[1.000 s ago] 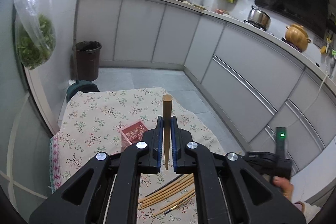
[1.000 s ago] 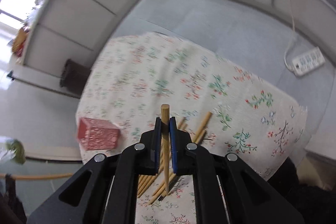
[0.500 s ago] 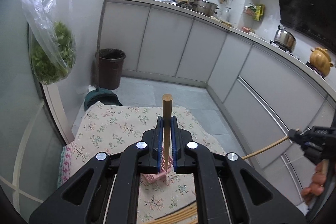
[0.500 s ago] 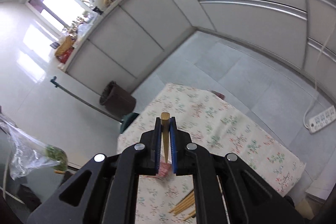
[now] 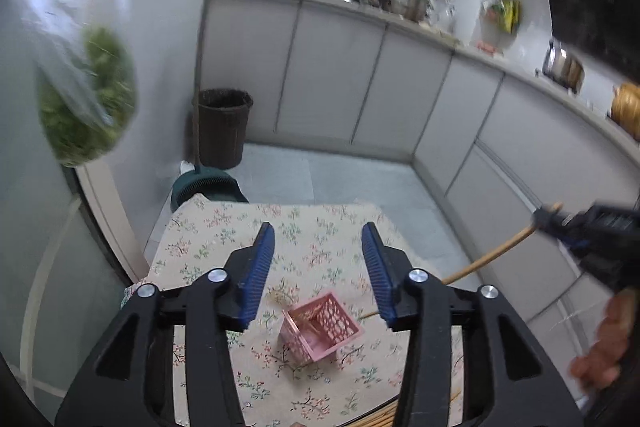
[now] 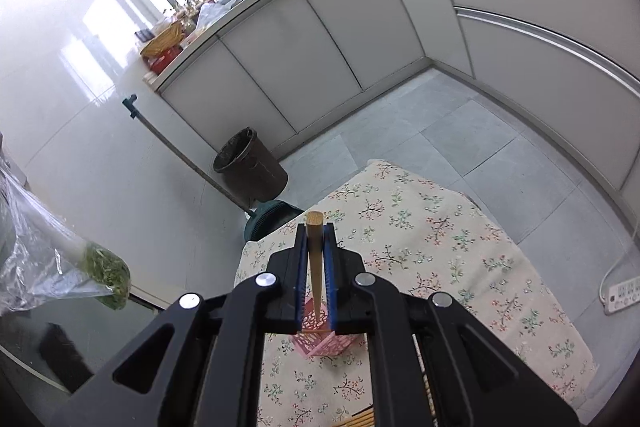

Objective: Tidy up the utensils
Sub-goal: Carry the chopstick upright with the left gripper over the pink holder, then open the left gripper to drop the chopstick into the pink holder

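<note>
Covering the table (image 5: 208, 227) is a cloth with small flowers, and the table is the biggest thing close to the claws. Every place here is told from the pink basket (image 5: 320, 327). The pink basket sits on the table, tipped at a slant, with its open top showing in the left wrist view. Beyond the pink basket, past the far end of the table, a dark bin (image 5: 222, 127) stands on the floor beside the white cupboards (image 5: 332, 79). Up and to the left of the pink basket, a clear bag of green leaves (image 5: 88, 103) hangs by the wall.

The left claw (image 5: 318, 267) hangs over the pink basket. Its jaws are opening, and nothing is between the blue pads (image 5: 256, 271). The right claw (image 6: 316, 271) is clenched on one wooden chopstick (image 6: 314, 259). In the right wrist view the thin tip of that chopstick points down at the pink basket, which shows just under the jaws. In the left wrist view the right claw comes in from the right of the pink basket, with the chopstick slanting down toward it. A hand (image 5: 608, 343) holds that claw at the right edge.

More chopsticks (image 5: 384, 417) lie in a bunch on the table, on the near side of the pink basket, mostly hidden behind the claw.
</note>
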Tool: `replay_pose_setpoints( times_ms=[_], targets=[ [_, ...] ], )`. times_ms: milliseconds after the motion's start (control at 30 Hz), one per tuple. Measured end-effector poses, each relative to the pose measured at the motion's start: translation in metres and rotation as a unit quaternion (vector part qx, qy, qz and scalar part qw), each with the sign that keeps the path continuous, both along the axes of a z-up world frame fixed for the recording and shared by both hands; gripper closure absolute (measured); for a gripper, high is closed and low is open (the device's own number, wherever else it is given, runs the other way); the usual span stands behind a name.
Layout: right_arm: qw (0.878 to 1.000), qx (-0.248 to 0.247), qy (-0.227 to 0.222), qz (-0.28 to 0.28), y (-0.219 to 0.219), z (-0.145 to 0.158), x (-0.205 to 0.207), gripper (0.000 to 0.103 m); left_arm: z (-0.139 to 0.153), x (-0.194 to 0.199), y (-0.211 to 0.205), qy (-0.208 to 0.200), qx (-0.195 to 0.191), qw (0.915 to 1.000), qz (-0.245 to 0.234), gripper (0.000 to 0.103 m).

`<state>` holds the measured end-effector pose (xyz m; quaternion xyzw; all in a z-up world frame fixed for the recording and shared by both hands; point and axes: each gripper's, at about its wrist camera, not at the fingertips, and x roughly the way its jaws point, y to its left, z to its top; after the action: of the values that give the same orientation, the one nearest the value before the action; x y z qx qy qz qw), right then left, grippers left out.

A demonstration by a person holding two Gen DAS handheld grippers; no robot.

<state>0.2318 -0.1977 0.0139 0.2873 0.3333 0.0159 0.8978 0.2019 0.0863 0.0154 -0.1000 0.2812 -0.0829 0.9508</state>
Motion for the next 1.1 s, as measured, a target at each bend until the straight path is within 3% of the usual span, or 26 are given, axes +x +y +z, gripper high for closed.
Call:
replay_pose_setpoints(
  times_ms=[100, 200, 467, 533, 667, 733, 1000, 1100],
  targets=[
    [1.0, -0.013, 0.006, 0.008, 0.011, -0.01, 0.014, 0.095, 0.013, -0.006, 0.017, -0.012, -0.032, 0.9992, 0.02, 0.047],
    [1.0, -0.022, 0.016, 0.013, 0.019, -0.019, 0.024, 0.095, 0.02, -0.012, 0.03, -0.018, -0.051, 0.9982, 0.026, 0.046],
    [0.997, -0.052, 0.017, 0.047, 0.053, -0.042, 0.042, 0.092, 0.011, -0.003, 0.025, 0.007, -0.028, 0.999, 0.034, 0.046],
    [0.997, -0.072, 0.012, 0.038, 0.058, -0.043, 0.039, 0.073, 0.01, -0.005, 0.022, 0.005, -0.004, 0.9987, 0.05, 0.046],
    [0.993, -0.112, -0.001, 0.029, 0.058, -0.037, 0.019, 0.067, 0.009, -0.014, 0.017, 0.005, 0.024, 0.998, 0.059, 0.046],
    [0.99, -0.141, -0.008, 0.022, 0.058, -0.033, 0.006, 0.058, 0.006, -0.019, 0.011, 0.01, 0.033, 0.9979, 0.054, 0.045],
    [0.974, -0.223, -0.037, -0.01, 0.046, -0.028, -0.061, 0.03, -0.008, -0.049, -0.03, 0.017, 0.061, 0.9978, 0.019, 0.025],
    [0.969, -0.246, -0.03, -0.018, 0.037, -0.036, -0.08, 0.028, -0.016, -0.063, -0.041, 0.022, 0.065, 0.9976, 0.011, 0.024]
  ],
)
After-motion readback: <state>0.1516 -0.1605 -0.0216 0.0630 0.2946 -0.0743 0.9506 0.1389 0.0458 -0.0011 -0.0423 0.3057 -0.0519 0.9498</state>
